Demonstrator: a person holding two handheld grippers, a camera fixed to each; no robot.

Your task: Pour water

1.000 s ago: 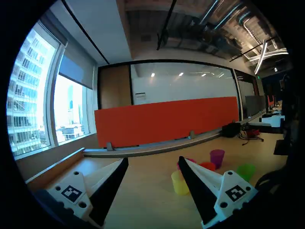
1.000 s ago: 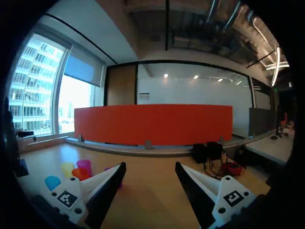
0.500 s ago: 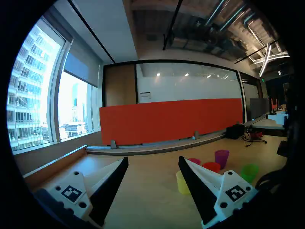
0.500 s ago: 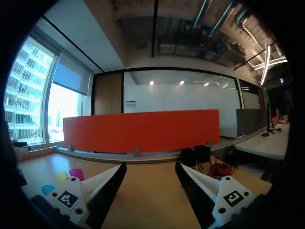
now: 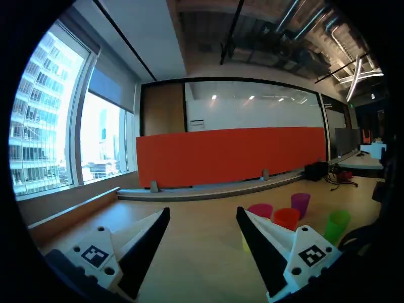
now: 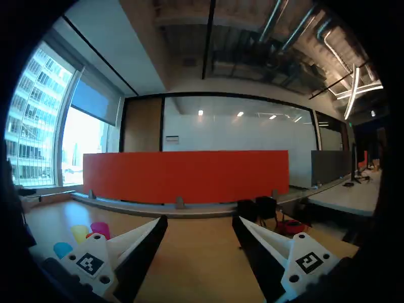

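Several coloured plastic cups stand on the wooden table. In the left gripper view I see a pink cup [image 5: 261,210], an orange cup [image 5: 286,218], a purple cup [image 5: 300,203] and a green cup [image 5: 337,225], all right of centre and beyond my right finger; a yellow cup [image 5: 244,244] is mostly hidden behind that finger. My left gripper [image 5: 202,218] is open and holds nothing. In the right gripper view a yellow cup [image 6: 79,233], a pink cup [image 6: 100,229] and a blue cup [image 6: 62,249] sit low at the left. My right gripper [image 6: 200,224] is open and holds nothing.
An orange divider panel [image 5: 232,154] runs along the far edge of the table [image 5: 202,252]. Tall windows [image 5: 40,131] fill the left side. Black bags and red cables [image 6: 272,212] lie at the far right of the table. More desks [image 6: 348,194] stand to the right.
Both views have tilted slightly upward and the cups have shifted. In the left gripper view the cups sit closer and more to the right. In the right gripper view they dropped toward the lower left.
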